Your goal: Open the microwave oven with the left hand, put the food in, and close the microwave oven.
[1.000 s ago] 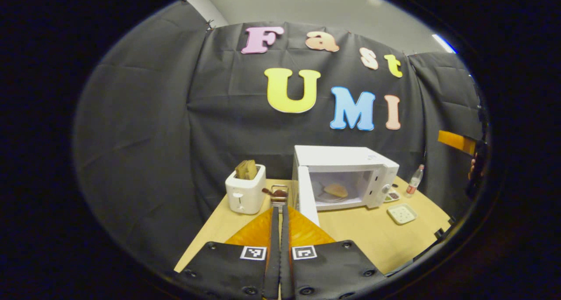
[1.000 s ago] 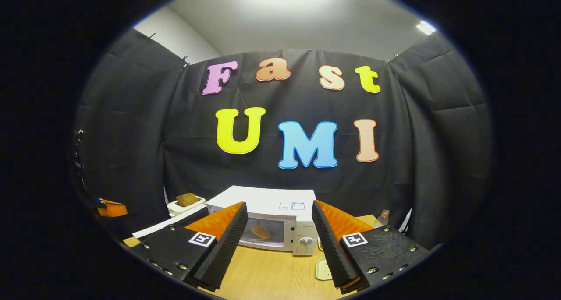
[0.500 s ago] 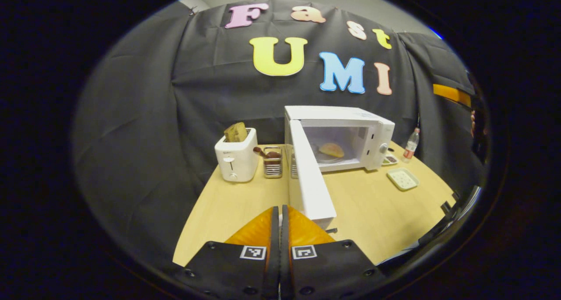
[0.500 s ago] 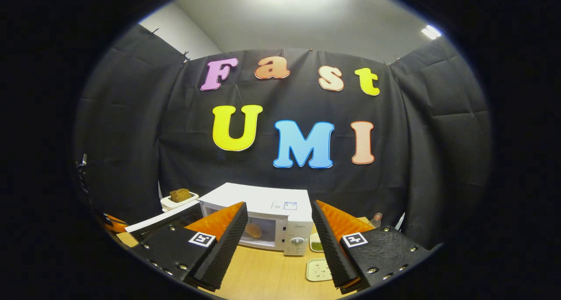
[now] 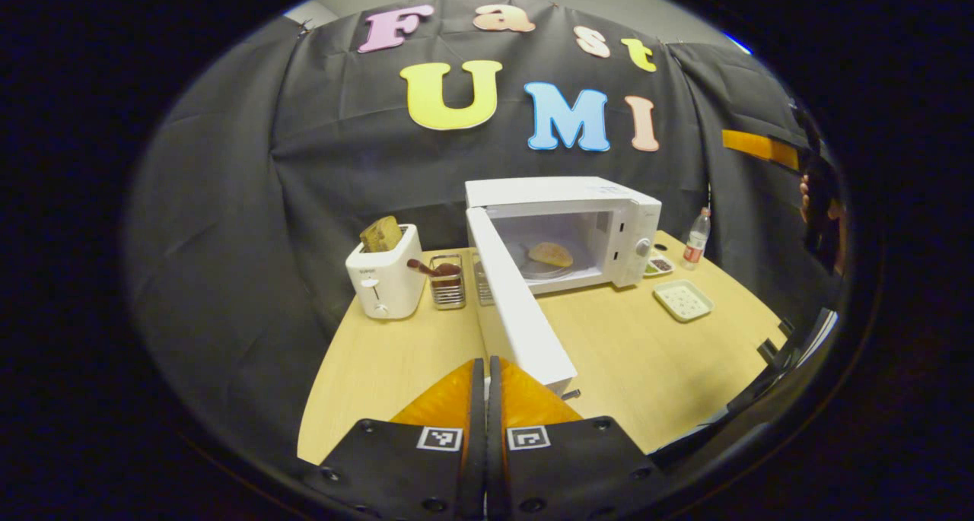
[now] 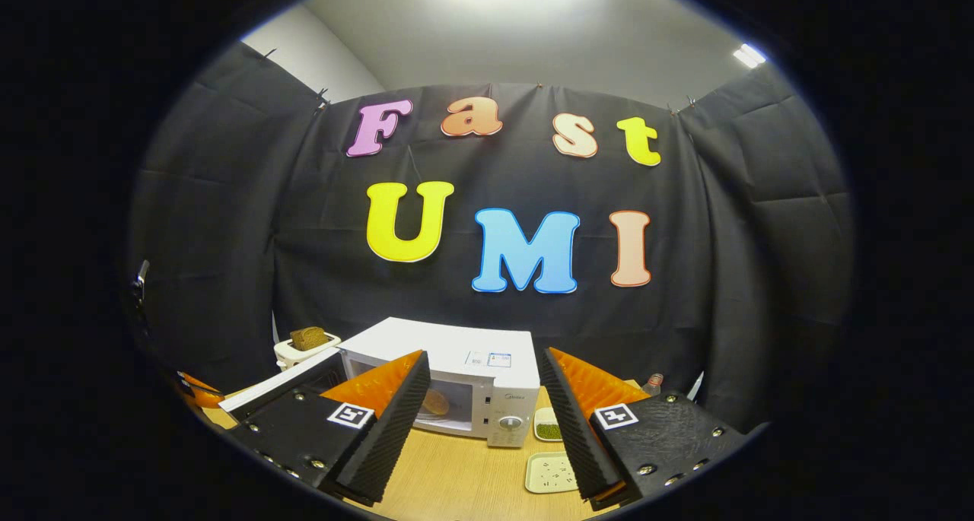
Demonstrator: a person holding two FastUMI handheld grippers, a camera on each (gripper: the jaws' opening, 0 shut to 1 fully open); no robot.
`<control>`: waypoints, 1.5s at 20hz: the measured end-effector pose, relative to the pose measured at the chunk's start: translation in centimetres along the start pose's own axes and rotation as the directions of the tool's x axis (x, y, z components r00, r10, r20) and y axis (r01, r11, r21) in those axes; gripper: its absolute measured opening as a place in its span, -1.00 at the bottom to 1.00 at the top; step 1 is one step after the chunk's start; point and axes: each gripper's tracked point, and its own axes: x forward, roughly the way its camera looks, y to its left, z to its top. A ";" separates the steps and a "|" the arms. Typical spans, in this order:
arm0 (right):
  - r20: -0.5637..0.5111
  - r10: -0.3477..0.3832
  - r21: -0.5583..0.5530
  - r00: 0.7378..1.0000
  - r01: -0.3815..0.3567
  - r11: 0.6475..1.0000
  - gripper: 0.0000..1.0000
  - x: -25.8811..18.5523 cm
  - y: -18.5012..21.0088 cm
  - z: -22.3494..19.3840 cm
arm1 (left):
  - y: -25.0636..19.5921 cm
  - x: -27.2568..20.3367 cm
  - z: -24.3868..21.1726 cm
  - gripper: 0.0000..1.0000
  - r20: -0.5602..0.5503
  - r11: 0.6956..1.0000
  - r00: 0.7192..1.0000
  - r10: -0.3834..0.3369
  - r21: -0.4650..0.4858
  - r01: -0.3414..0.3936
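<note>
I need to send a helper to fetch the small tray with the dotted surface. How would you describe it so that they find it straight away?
Start at the white microwave on the wooden table, its door swung open. On the control-knob side, in front of the plastic bottle, lies the pale square tray. It is flat and speckled, nearer the table edge than the small dish of dark food beside the microwave.

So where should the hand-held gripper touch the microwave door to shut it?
Probably near the free end of the door, the end nearest the left hand-held gripper, coming at its outer face from the toaster side. The door hinges at the microwave's left front corner and swings wide open, so pushing far from the hinge should turn it easiest. The food is already inside.
</note>
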 end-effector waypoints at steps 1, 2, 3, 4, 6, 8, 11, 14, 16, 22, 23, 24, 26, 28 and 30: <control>0.012 -0.006 0.002 1.000 0.006 1.000 0.80 0.1 -0.4 0.4 | -1.0 0.4 0.3 -0.89 0.000 1.000 1.000 -0.017 -0.001 0.017; 0.025 -0.014 0.005 1.000 0.014 1.000 0.80 0.1 -0.9 0.7 | -2.0 0.9 0.6 -0.85 0.002 0.999 0.999 -0.033 0.005 0.033; 0.035 -0.022 0.005 0.999 0.022 1.000 0.79 0.3 -1.4 0.9 | -3.0 1.3 1.0 -0.84 0.002 0.999 0.999 -0.045 0.014 0.045; 0.039 -0.032 0.003 0.999 0.031 1.000 0.80 0.4 -1.9 1.1 | -3.9 1.7 1.4 -0.84 0.001 0.998 0.998 -0.056 0.024 0.056; 0.040 -0.029 0.005 0.999 0.029 1.000 0.80 0.7 -2.5 1.2 | -5.8 2.8 2.0 -0.91 0.000 0.996 0.997 -0.078 0.033 0.078; 0.035 -0.029 0.001 0.999 0.029 1.000 0.80 1.0 -3.1 1.0 | -7.7 3.8 2.9 -0.84 0.004 0.994 0.995 -0.101 0.038 0.100; 0.032 -0.029 0.005 0.999 0.029 1.000 0.80 1.4 -4.3 0.8 | -10.6 5.0 4.4 -0.84 0.018 0.990 0.991 -0.135 0.047 0.134; 0.034 -0.035 0.008 0.999 0.035 0.999 0.79 2.0 -5.9 0.7 | -13.7 6.5 5.5 -0.84 0.024 0.983 0.985 -0.171 0.066 0.169; 0.028 -0.043 0.007 0.999 0.043 0.999 0.80 2.1 -7.1 0.4 | -15.6 7.4 6.4 -0.89 0.031 0.979 0.981 -0.194 0.074 0.191; 0.017 -0.050 0.012 0.999 0.050 0.999 0.80 2.9 -10.2 0.2 | -19.8 10.8 7.6 -0.85 0.024 0.969 0.972 -0.233 0.095 0.230; 0.015 -0.051 0.010 0.999 0.051 0.999 0.80 3.0 -10.6 0.2 | -20.3 11.3 7.8 -0.85 0.020 0.968 0.972 -0.235 0.100 0.232; 0.012 -0.052 0.009 0.999 0.052 0.999 0.80 3.1 -11.0 0.0 | -20.7 11.8 7.9 -0.85 0.019 0.967 0.971 -0.237 0.103 0.234; 0.011 -0.055 0.013 0.998 0.055 0.998 0.80 3.2 -11.6 0.0 | -21.4 12.5 8.3 -0.91 0.016 0.966 0.971 -0.240 0.103 0.237; 0.006 -0.057 0.010 0.998 0.057 0.998 0.79 3.3 -12.4 -0.2 | -21.8 13.3 8.6 -0.85 0.013 0.966 0.970 -0.241 0.101 0.238; 0.000 -0.061 0.005 0.998 0.061 0.998 0.80 3.5 -13.1 -0.4 | -22.1 14.0 9.1 -0.85 0.013 0.966 0.971 -0.240 0.101 0.238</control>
